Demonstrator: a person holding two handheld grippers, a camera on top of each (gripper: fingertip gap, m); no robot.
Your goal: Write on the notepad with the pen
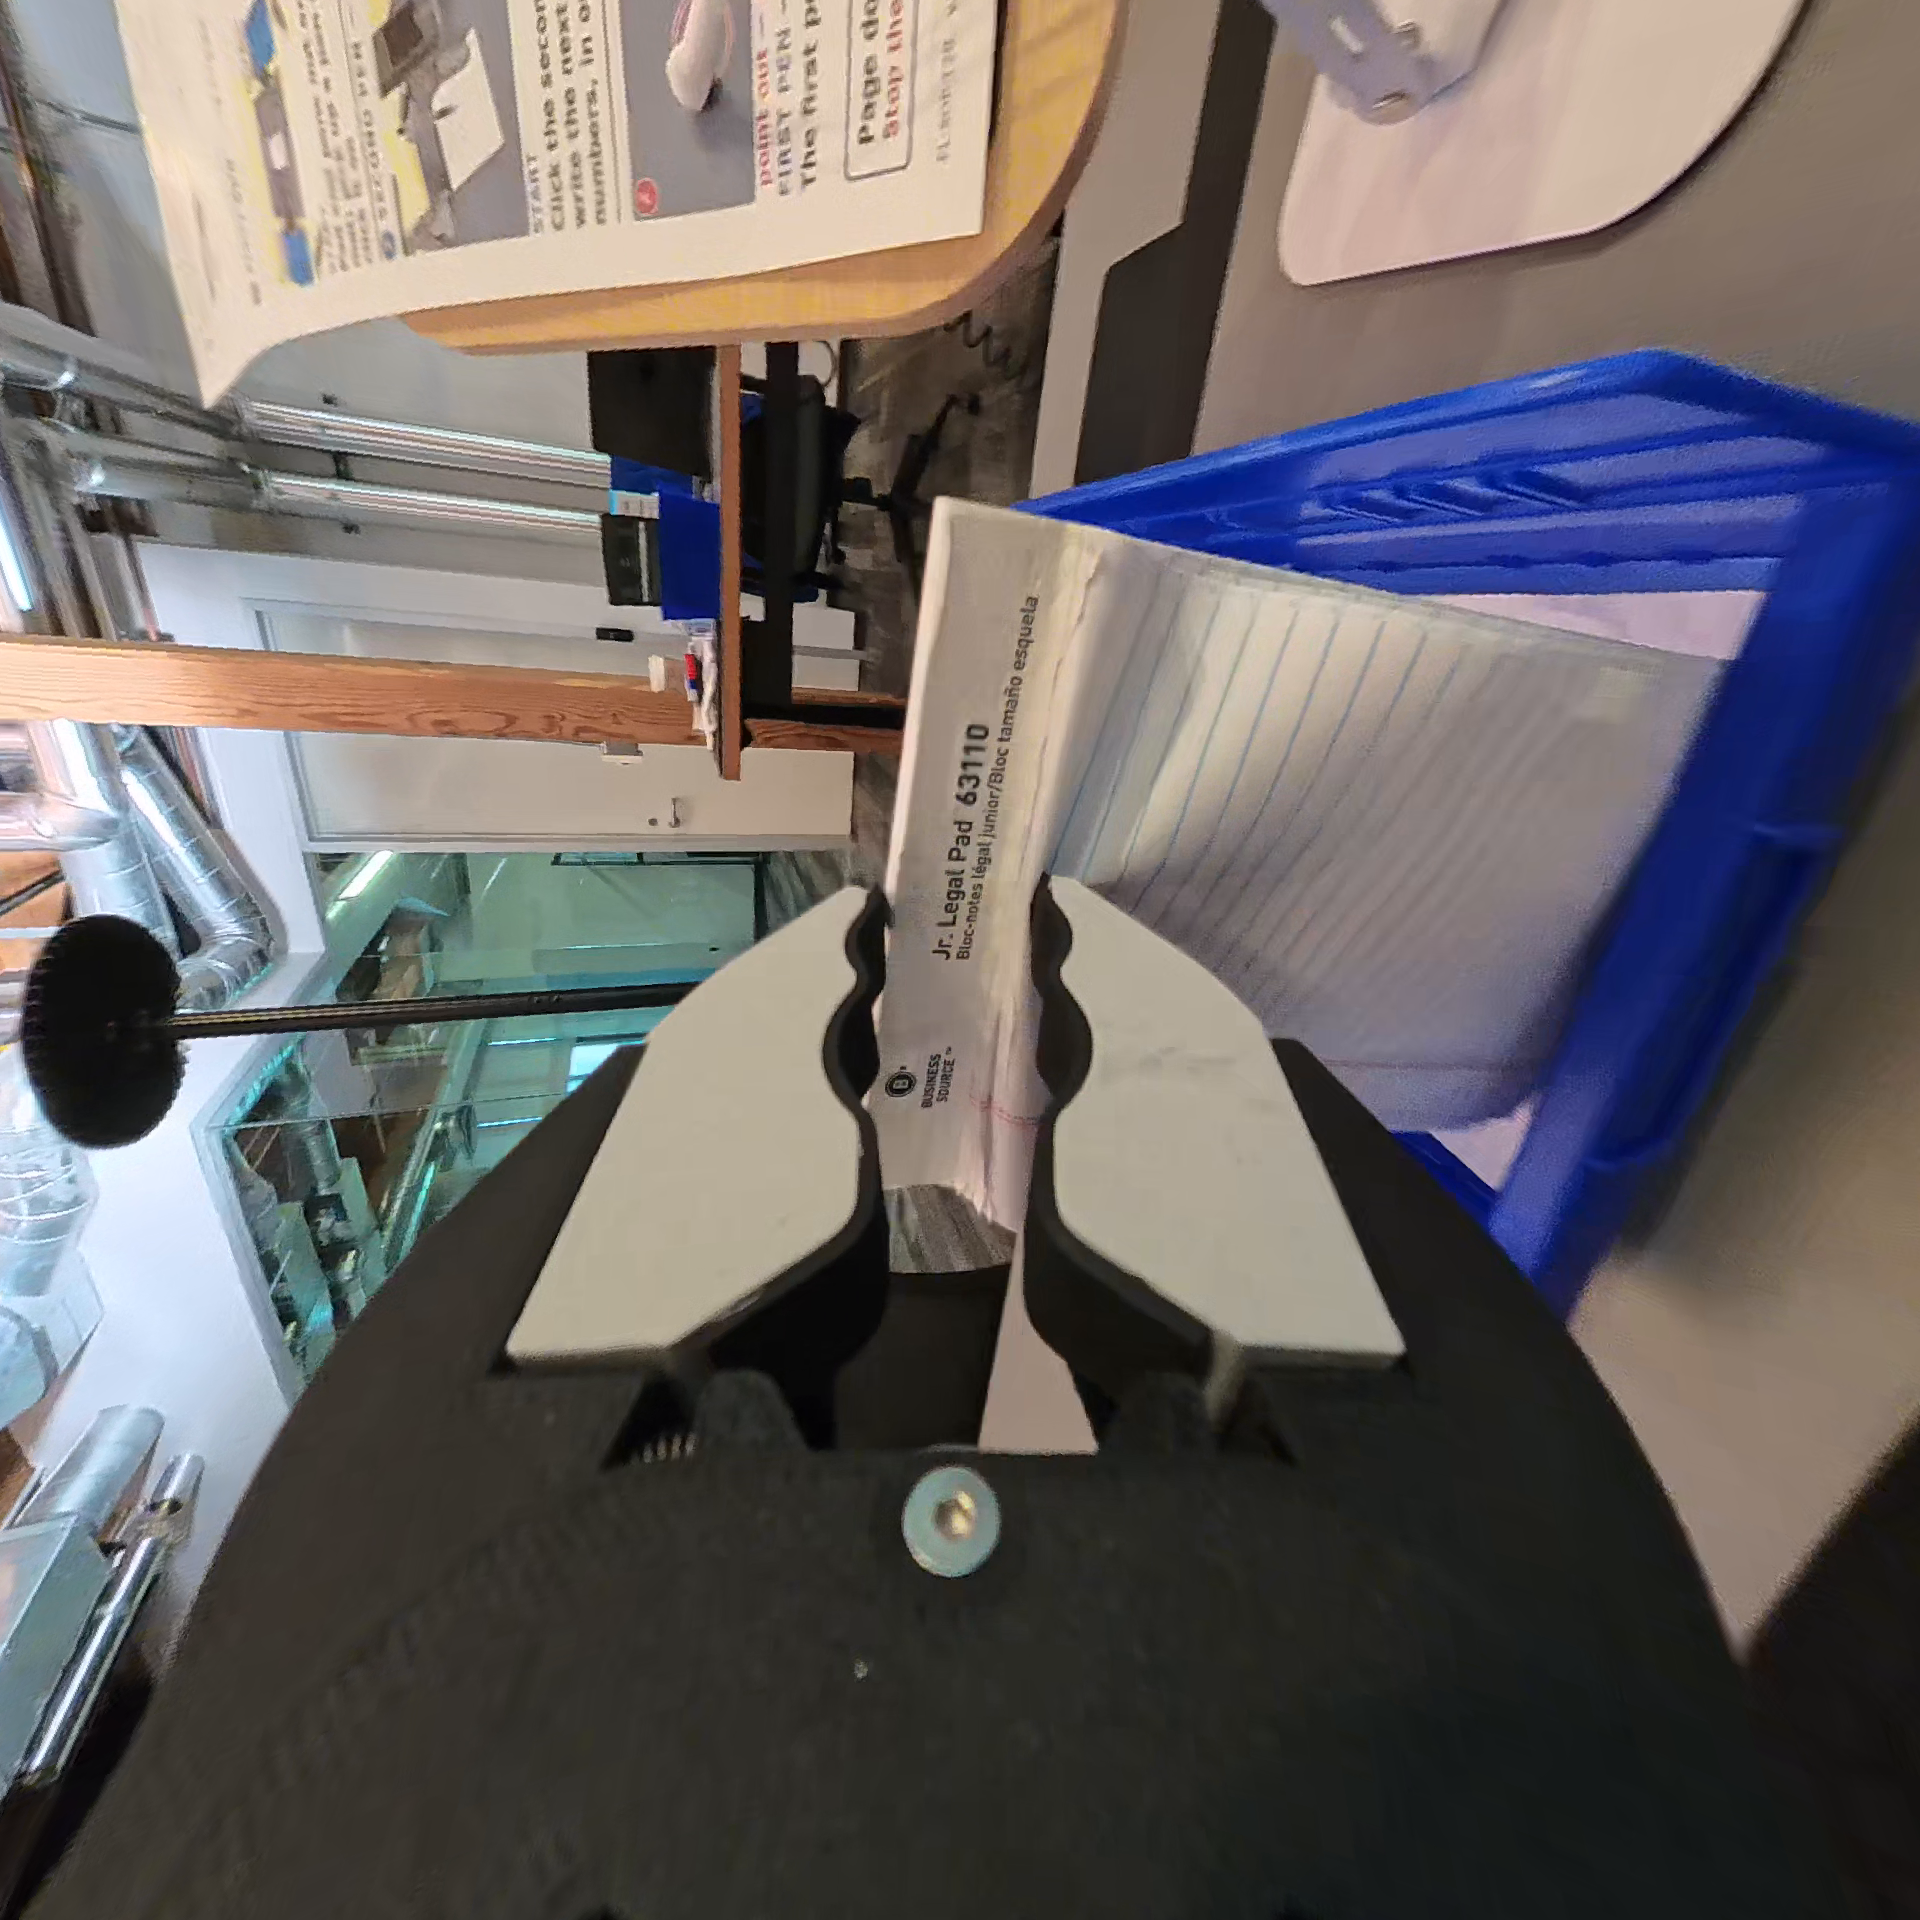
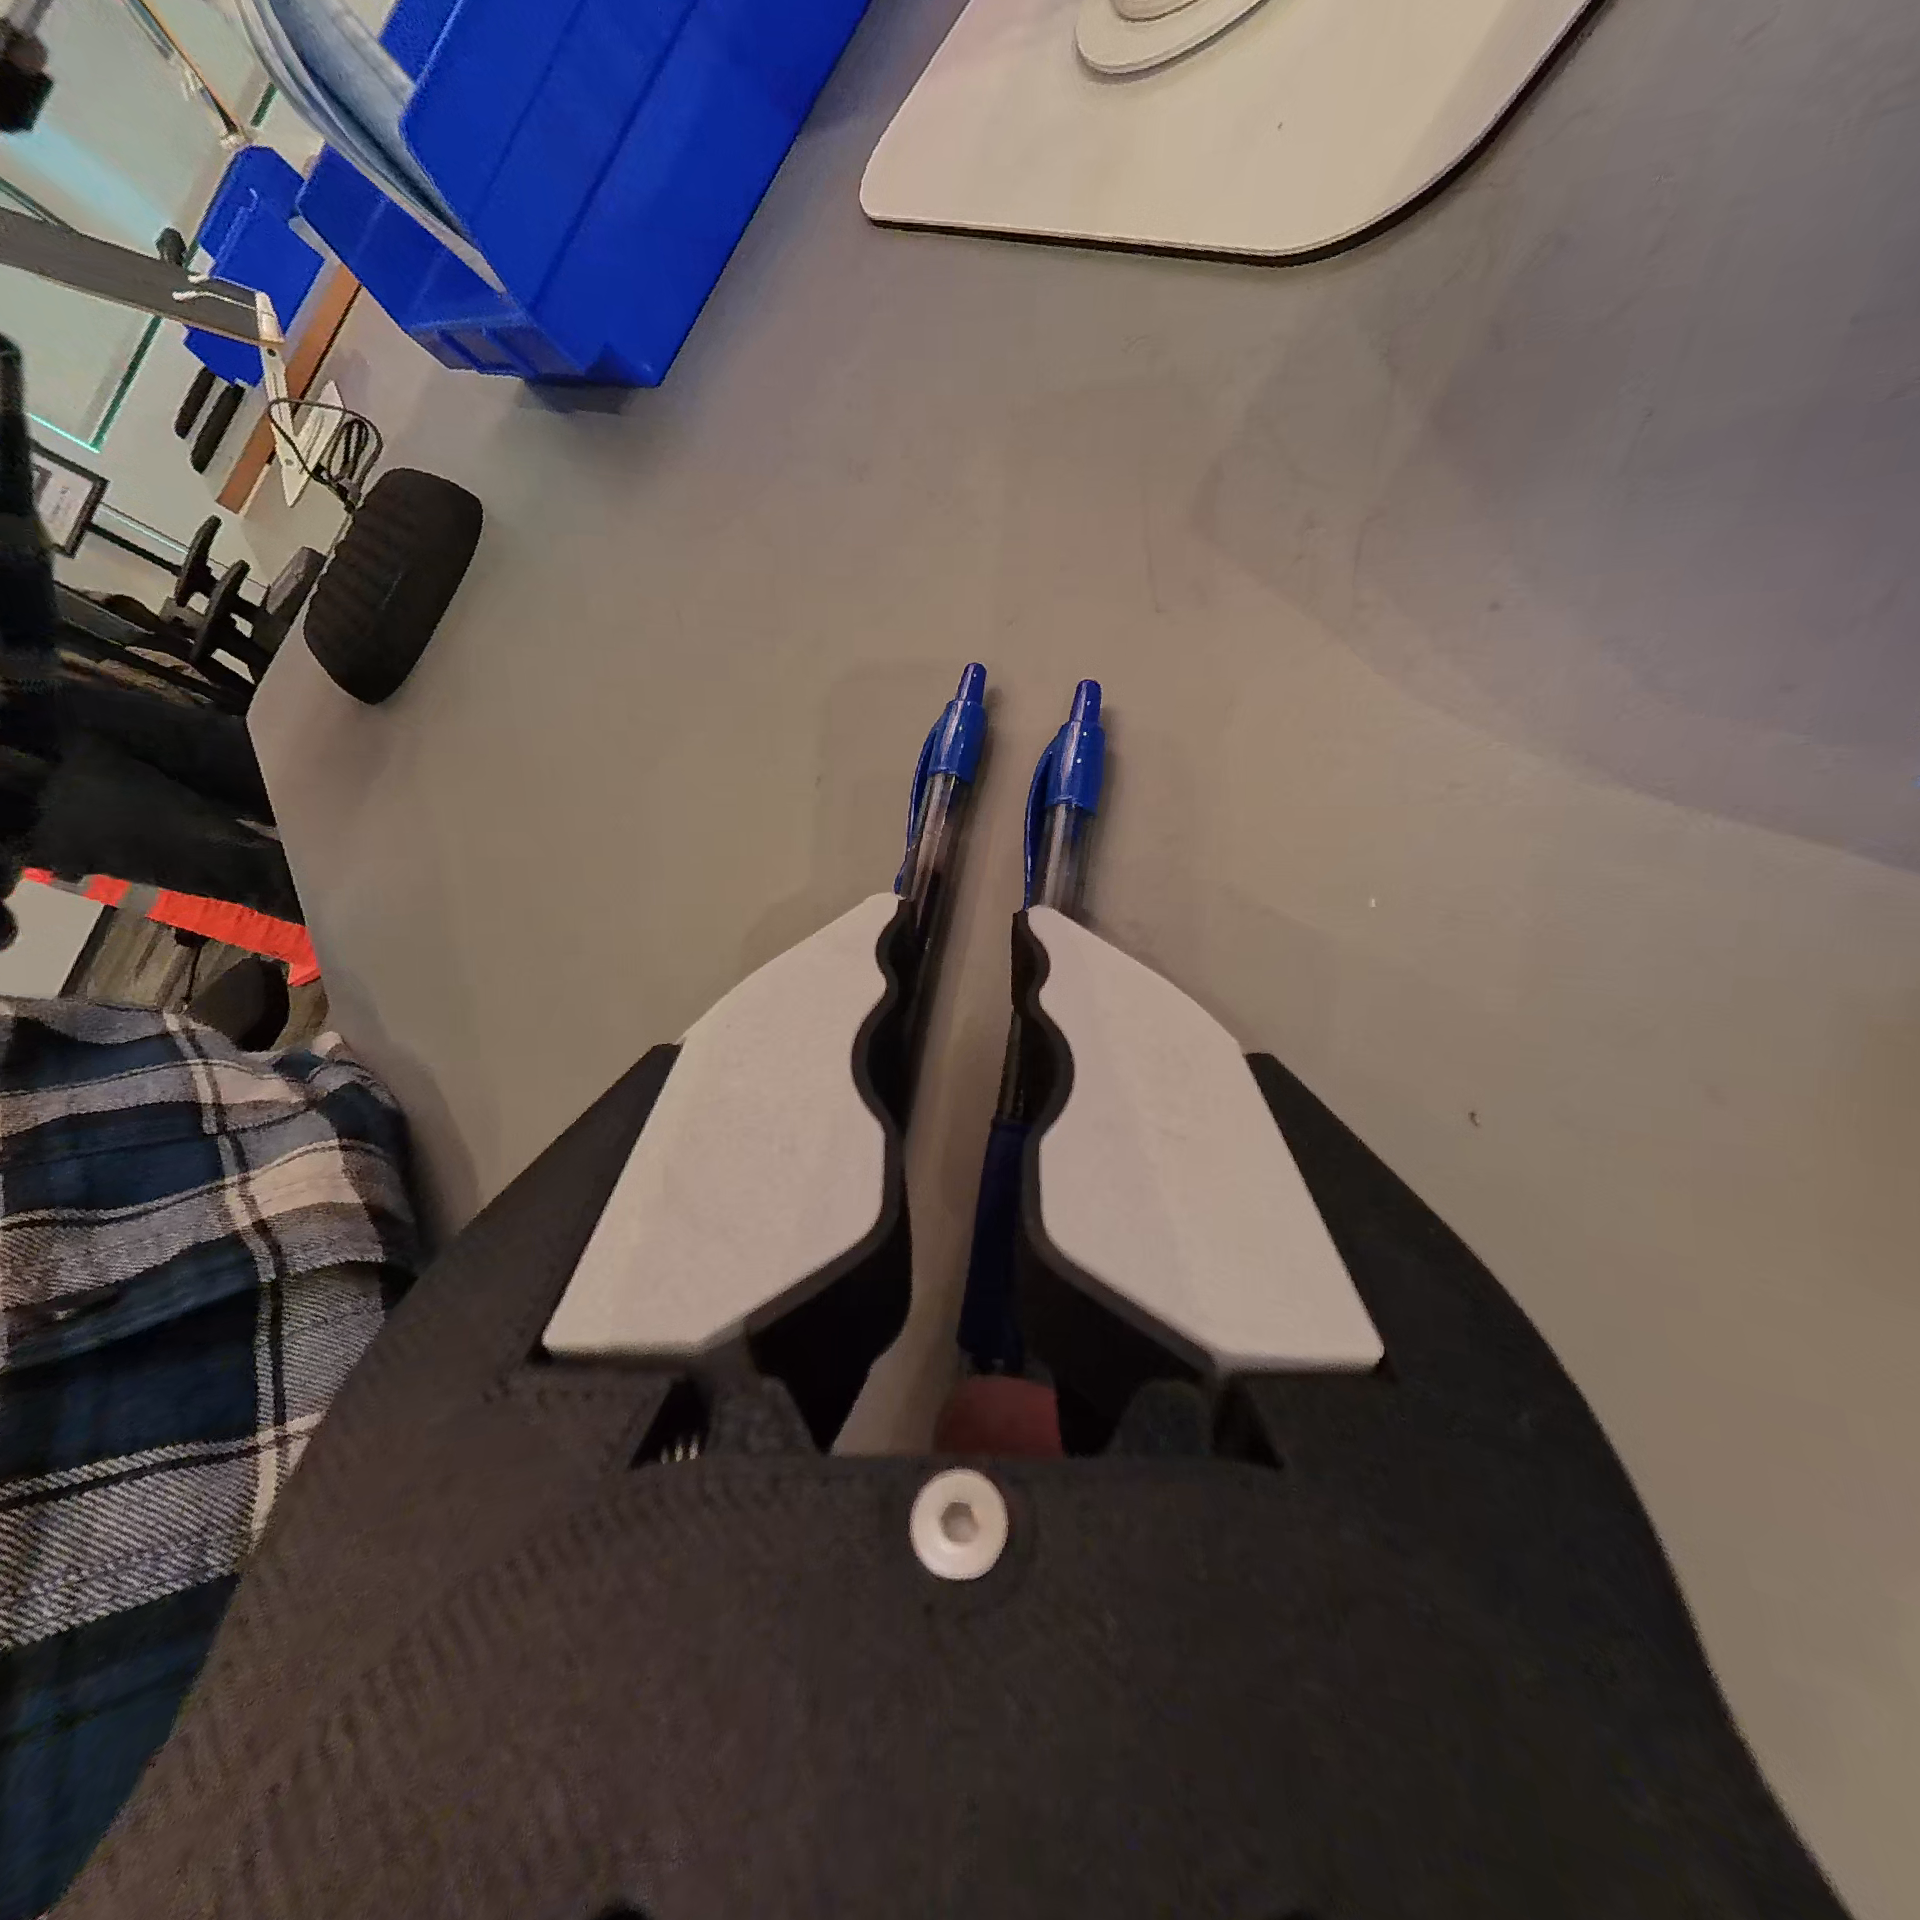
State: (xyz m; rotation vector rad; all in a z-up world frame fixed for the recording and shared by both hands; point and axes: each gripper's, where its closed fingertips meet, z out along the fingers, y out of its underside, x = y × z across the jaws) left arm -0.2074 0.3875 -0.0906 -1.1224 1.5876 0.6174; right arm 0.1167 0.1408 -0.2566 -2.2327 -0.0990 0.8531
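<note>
In the left wrist view my left gripper [image 1: 961, 904] is shut on the bound top edge of a white lined notepad [image 1: 1351, 831]. Both pads press on it, and it stands tilted at the rim of a blue bin [image 1: 1662, 499]. In the right wrist view two blue-capped clear pens lie side by side on the grey table [image 2: 1351, 727]. The left pen [image 2: 951, 758] runs along my left finger's inner face, and the right pen [image 2: 1070, 779] passes under my right fingertip. My right gripper [image 2: 961, 925] is open low over them, with bare table showing between the pens.
A white mat [image 2: 1195, 135] lies at the far right of the table and also shows in the left wrist view [image 1: 1507, 156]. The blue bin [image 2: 603, 187] stands at the far left. A black wheeled thing [image 2: 395, 582] sits at the table's left edge. A plaid sleeve [image 2: 156, 1247] is at the left. A printed sheet [image 1: 623, 156] lies on a wooden board. The tips of one gripper are about 45 centimetres away from the tips of the other.
</note>
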